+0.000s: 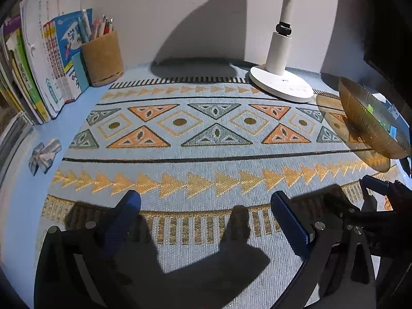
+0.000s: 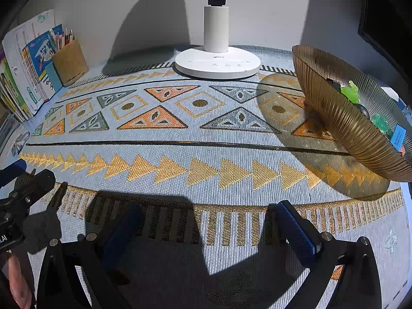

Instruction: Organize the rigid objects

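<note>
A ribbed amber glass bowl [image 2: 345,118] stands at the right of the patterned mat [image 2: 180,149]; it also shows in the left wrist view [image 1: 365,118]. It holds a green figure [image 2: 351,91], a dark ball, a teal piece and a blue card [image 2: 398,135]. A small grey and white folded object [image 1: 43,154] lies off the mat at the left; it also shows in the right wrist view [image 2: 20,141]. My left gripper [image 1: 206,203] is open and empty over the mat's near edge. My right gripper [image 2: 209,216] is open and empty too, to the right of the left one.
A white desk lamp base [image 2: 217,63] stands at the back centre against the wall. A brown pen holder [image 1: 103,56] with pens and a row of books [image 1: 43,61] stand at the back left. A dark object [image 2: 386,20] is at the far right.
</note>
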### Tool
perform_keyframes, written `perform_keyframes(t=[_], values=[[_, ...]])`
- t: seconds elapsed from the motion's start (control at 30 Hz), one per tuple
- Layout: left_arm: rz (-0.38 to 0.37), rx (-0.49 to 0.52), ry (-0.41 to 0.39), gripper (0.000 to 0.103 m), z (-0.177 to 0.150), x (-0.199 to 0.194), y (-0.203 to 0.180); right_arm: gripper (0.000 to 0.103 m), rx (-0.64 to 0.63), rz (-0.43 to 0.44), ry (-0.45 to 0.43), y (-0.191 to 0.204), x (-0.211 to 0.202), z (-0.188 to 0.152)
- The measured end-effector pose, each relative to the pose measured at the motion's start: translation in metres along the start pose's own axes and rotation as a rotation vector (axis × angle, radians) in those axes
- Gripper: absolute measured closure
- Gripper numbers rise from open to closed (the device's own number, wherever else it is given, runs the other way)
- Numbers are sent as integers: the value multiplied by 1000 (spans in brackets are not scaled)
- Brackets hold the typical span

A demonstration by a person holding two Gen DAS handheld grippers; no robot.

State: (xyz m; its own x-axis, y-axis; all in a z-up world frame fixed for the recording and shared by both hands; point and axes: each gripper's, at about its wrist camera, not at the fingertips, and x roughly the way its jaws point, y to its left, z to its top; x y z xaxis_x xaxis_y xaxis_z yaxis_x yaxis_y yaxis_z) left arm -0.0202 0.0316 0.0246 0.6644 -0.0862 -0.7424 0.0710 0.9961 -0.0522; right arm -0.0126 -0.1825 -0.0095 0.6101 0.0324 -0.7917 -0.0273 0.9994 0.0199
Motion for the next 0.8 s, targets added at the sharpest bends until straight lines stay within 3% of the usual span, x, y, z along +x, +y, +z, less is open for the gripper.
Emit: perform_keyframes(t=[0.8], values=[[-11,23,0,2,-1,-1,-2,0,0,0,0,0,0,0]])
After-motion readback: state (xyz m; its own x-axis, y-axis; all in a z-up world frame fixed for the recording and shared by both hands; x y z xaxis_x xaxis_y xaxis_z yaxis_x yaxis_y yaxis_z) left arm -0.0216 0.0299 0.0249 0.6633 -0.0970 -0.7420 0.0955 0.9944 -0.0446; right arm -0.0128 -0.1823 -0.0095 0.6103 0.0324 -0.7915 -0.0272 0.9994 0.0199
